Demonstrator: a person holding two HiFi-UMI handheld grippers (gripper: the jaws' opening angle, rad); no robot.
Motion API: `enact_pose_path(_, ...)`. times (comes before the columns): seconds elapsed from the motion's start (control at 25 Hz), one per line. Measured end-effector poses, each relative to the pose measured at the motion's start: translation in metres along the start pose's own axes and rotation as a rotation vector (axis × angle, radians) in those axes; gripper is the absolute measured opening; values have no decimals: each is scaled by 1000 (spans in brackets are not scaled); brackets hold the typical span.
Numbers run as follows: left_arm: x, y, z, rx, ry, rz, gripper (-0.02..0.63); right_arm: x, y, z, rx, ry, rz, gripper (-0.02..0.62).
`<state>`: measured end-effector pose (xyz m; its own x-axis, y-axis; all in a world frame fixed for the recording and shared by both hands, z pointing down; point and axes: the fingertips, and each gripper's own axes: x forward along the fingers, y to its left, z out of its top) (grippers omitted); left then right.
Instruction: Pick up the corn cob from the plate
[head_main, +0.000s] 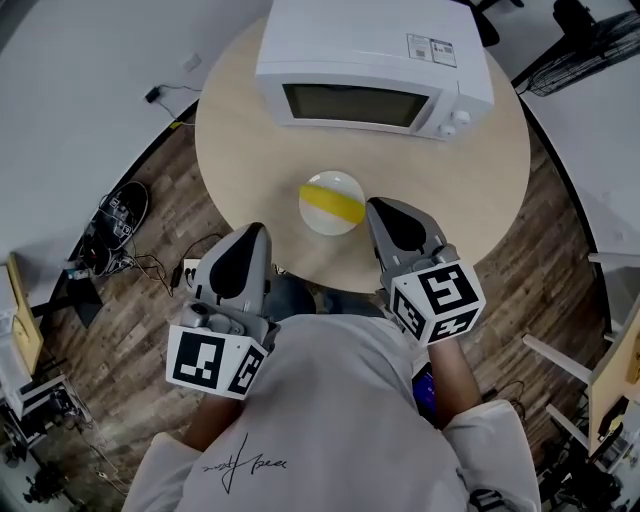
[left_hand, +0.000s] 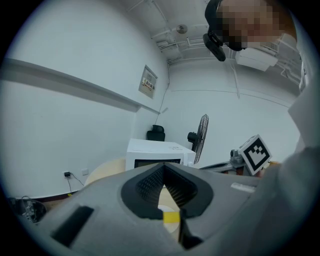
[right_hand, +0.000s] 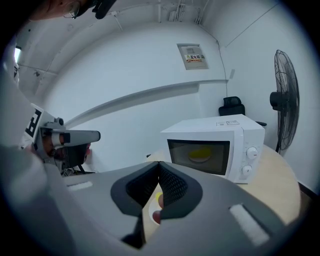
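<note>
My left claw (head_main: 254, 232) hangs clenched and empty off the near-left side of the round white plate (head_main: 318, 223), just short of the edge of the round pale wooden table (head_main: 240, 130). The yellow corn cob (head_main: 333, 200) lies across that plate, so nothing of the pick-up is done. I have yet to open a claw, close it on the cob and lift it. My right claw (head_main: 378, 206) is nearest, its tips just beside the plate's right rim, also clenched with nothing between the jaws, so I judge it the one to reach. Beyond the plate stands the boxy white microwave oven (head_main: 370, 60), door shut. Only the head view shows the whole layout. The left gripper view gives just a sliver of yellow cob (left_hand: 171, 216) behind the closed jaws, and the right gripper view alone shows a yellow patch in the oven window, perhaps a reflection.
</note>
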<state>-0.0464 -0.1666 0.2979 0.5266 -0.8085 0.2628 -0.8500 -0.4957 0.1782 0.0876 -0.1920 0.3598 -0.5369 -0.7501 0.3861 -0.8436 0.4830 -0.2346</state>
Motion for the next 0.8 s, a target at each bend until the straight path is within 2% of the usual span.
enact_pose_path(0.8,5,-23,-7,-19,-14,-35,-5,43,-13,-49,-55,139,46,41)
